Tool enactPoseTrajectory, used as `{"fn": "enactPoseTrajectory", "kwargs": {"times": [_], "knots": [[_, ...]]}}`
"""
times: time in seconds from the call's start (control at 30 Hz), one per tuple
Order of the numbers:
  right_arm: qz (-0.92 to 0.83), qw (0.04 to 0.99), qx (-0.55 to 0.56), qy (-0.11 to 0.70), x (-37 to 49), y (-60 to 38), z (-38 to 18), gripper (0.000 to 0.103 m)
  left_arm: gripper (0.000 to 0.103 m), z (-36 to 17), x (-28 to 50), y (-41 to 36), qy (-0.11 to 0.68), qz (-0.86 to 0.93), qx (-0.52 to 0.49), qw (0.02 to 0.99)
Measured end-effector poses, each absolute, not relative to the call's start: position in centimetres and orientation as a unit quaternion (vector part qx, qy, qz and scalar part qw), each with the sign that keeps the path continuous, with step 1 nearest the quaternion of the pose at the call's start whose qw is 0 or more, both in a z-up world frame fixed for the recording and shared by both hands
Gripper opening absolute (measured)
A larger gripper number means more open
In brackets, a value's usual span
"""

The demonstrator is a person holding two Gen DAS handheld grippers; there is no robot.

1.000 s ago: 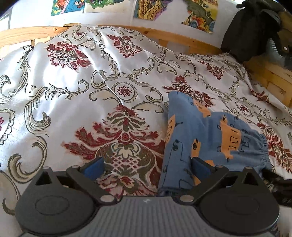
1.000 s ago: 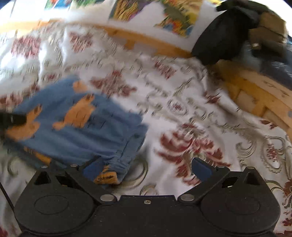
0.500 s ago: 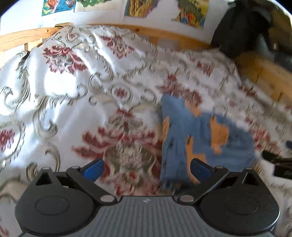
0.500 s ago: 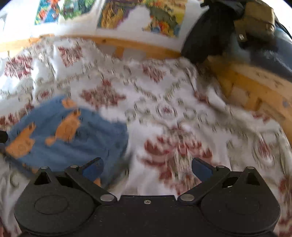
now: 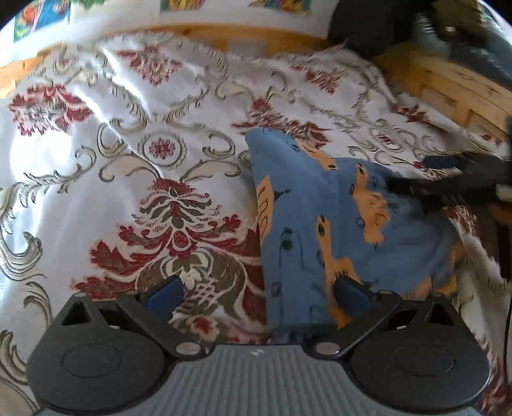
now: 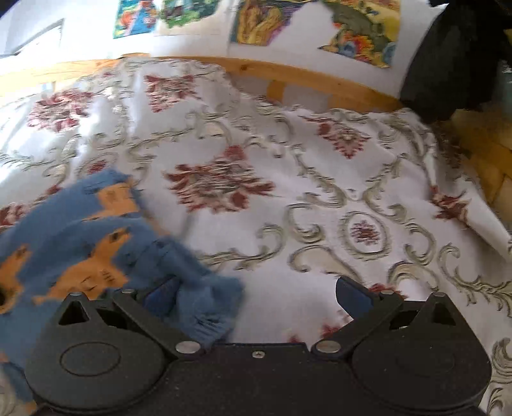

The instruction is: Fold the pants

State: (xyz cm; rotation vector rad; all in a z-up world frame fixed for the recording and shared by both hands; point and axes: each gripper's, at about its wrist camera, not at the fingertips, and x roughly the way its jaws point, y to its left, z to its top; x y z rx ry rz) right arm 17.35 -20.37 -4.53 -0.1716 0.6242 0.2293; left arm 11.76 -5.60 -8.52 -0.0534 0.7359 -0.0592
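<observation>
Small blue pants (image 5: pixel 320 217) with orange animal prints lie folded on a white bedspread (image 5: pixel 134 134) with red and olive flowers. In the left wrist view they fill the right half, and my left gripper (image 5: pixel 256 292) is open over their near left edge, its right pad on the cloth. The right gripper (image 5: pixel 454 179) shows there as a dark blur at the pants' far right side. In the right wrist view the pants (image 6: pixel 80 243) lie at lower left, and my right gripper (image 6: pixel 256 296) is open with the bunched cloth edge around its left finger.
A wooden bed frame (image 6: pixel 304 80) runs along the far side and down the right (image 5: pixel 454 86). A black garment (image 6: pixel 454 60) hangs at the top right corner. Colourful pictures (image 6: pixel 358 28) are stuck on the white wall behind.
Both grippers have shifted; the right one moved in toward the pants' right edge and now blurs across it in the left view. The cloth at the waistband end looks more bunched.
</observation>
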Motion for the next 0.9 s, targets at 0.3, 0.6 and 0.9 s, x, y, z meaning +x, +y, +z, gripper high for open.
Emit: {"fn": "enactPoseTrajectory", "kwargs": {"times": [0.3, 0.6, 0.9], "knots": [[0.094, 0.947, 0.042, 0.304, 16.4, -24.2, -0.7, 0.102, 0.103, -6.1, 10.5, -5.0, 0.385, -0.007, -0.052, 0.922], [0.208, 0.872, 0.206, 0.393, 15.1, -27.4, -3.2, 0.102, 0.103, -3.4, 13.1, -4.8, 0.379, -0.053, -0.136, 0.914], [0.270, 0.843, 0.286, 0.368, 19.5, -27.4, -6.0, 0.096, 0.100, -6.7, 15.0, -2.5, 0.429, -0.095, -0.215, 0.873]]}}
